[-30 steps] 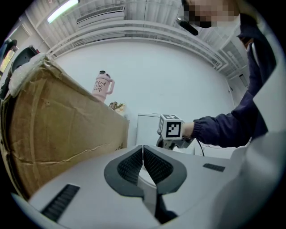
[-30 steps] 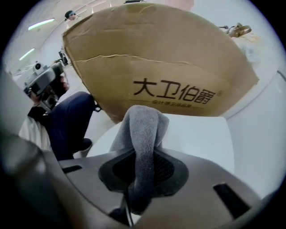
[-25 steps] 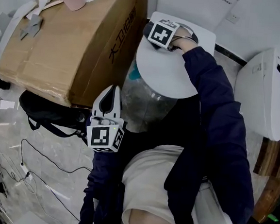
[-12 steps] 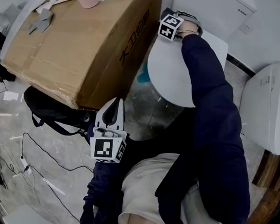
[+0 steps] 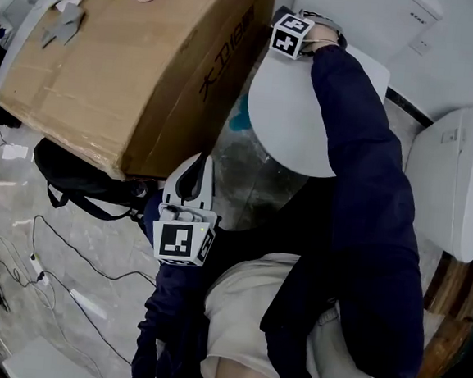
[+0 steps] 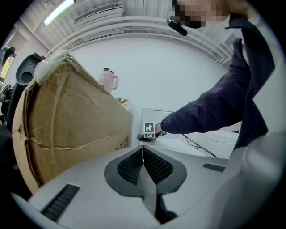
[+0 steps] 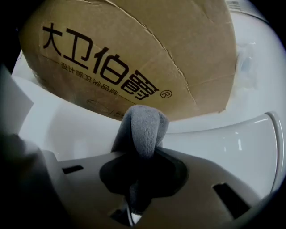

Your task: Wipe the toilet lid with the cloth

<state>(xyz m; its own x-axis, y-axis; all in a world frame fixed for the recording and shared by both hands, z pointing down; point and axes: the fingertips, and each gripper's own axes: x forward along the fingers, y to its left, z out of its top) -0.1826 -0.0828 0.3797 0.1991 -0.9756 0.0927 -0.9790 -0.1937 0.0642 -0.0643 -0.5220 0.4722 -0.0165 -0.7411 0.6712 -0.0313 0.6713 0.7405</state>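
Since 1 s ago your R gripper (image 7: 139, 165) has slid to the far-left rim of the toilet lid (image 5: 296, 123). Near you: L gripper (image 5: 193, 168), jaws pressed together, nothing between, off to the lid's left. Farther: R gripper pinches grey cloth (image 7: 142, 127); cardboard box (image 5: 124, 67) just beyond.

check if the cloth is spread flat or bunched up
Bunched up: the grey cloth bulges as a folded wad from the right tongs, which are shut on it.
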